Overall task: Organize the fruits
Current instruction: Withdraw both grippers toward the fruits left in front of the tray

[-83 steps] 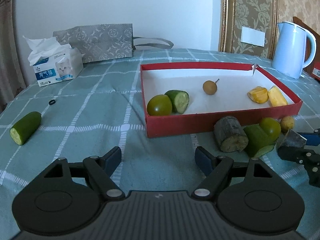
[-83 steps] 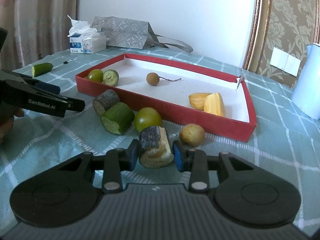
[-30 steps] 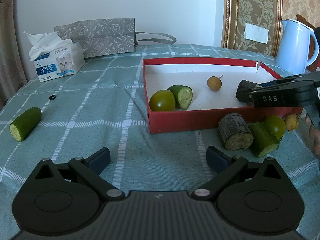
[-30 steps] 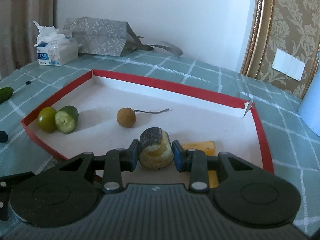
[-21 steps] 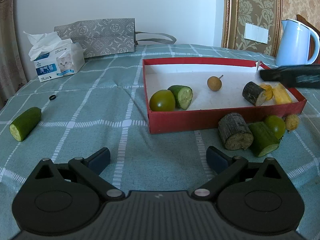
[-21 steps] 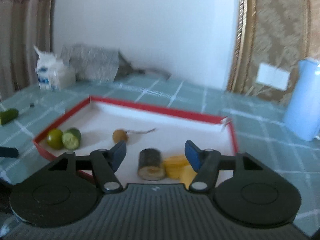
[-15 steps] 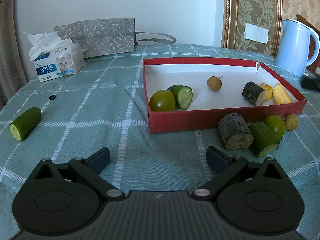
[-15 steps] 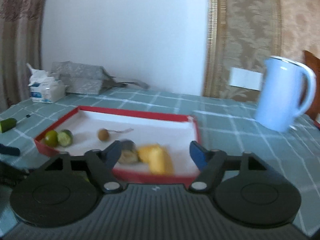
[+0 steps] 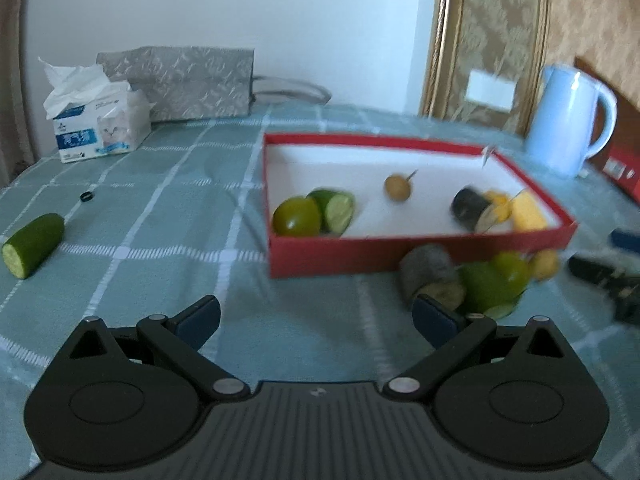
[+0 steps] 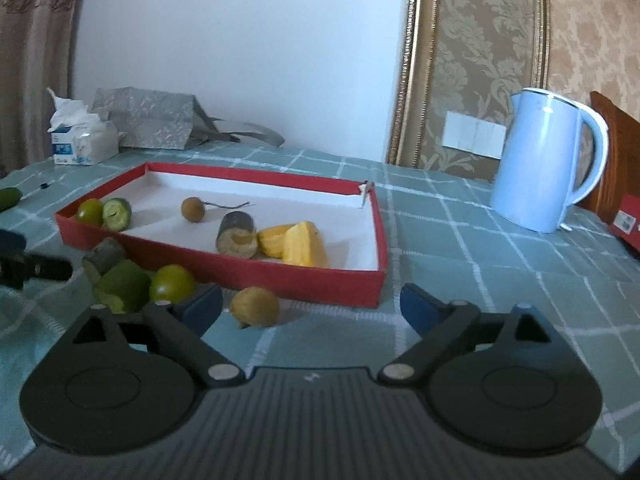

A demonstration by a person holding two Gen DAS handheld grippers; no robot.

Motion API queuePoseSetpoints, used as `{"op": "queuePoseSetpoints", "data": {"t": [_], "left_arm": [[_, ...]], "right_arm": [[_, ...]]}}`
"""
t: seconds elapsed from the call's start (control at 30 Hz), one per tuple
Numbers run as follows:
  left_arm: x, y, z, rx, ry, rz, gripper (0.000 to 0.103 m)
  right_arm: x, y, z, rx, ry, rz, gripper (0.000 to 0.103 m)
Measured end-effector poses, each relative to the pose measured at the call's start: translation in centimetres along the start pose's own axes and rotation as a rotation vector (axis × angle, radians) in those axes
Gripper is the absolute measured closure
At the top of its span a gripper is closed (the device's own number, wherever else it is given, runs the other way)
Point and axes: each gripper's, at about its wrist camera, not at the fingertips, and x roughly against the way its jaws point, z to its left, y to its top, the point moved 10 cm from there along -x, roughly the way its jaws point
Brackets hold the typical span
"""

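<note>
A red box (image 9: 400, 254) (image 10: 256, 270) holds a green round fruit (image 9: 296, 216), a cucumber piece (image 9: 336, 208), a longan (image 9: 397, 187), a dark-skinned cut chunk (image 10: 237, 234) and yellow pieces (image 10: 302, 244). In front of it lie a second dark chunk (image 9: 430, 276), a cucumber piece (image 10: 122, 286), a green fruit (image 10: 172, 283) and a small yellow-brown fruit (image 10: 255, 306). A lone cucumber piece (image 9: 34, 244) lies far left. My left gripper (image 9: 316, 318) is open and empty, near the second chunk. My right gripper (image 10: 311, 306) is open and empty, near the small yellow-brown fruit.
A tissue pack (image 9: 98, 128) and a grey bag (image 9: 180, 82) stand at the back left. A pale blue kettle (image 10: 548, 164) stands at the right, with a red box edge (image 10: 628, 222) beyond it. A small black ring (image 9: 86, 196) lies on the checked cloth.
My right gripper set the dark chunk in the box, opened, and pulled back to the near right of the box. My left gripper has shifted right, toward the fruits in front of the box.
</note>
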Motion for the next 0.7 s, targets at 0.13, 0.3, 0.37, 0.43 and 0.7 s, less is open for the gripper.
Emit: {"op": "queuePoseSetpoints", "data": {"t": [0.13, 0.3, 0.37, 0.43, 0.7], "left_arm": [[0.5, 0.7, -0.2, 0.057, -0.054, -0.023, 0.0], [0.0, 1.6, -1.2, 0.107, -0.124, -0.022, 0.0], [-0.2, 1.8, -1.6, 0.09, -0.114, -0.022, 0.0], [-0.6, 1.8, -2.1, 0.072, -0.117, -0.009, 0.0], [-1.9, 1.7, -3.3, 0.022, -0.089, 0.031, 0.0]], "right_arm": [[-0.3, -0.3, 0.4, 0.011, 0.009, 0.025, 0.008], [-0.5, -0.6, 0.4, 0.002, 0.014, 0.045, 0.006], [-0.5, -0.6, 0.4, 0.005, 0.014, 0.046, 0.004], [-0.5, -0.7, 0.4, 0.009, 0.015, 0.048, 0.003], [-0.5, -0.6, 0.7, 0.022, 0.018, 0.049, 0.0]]}}
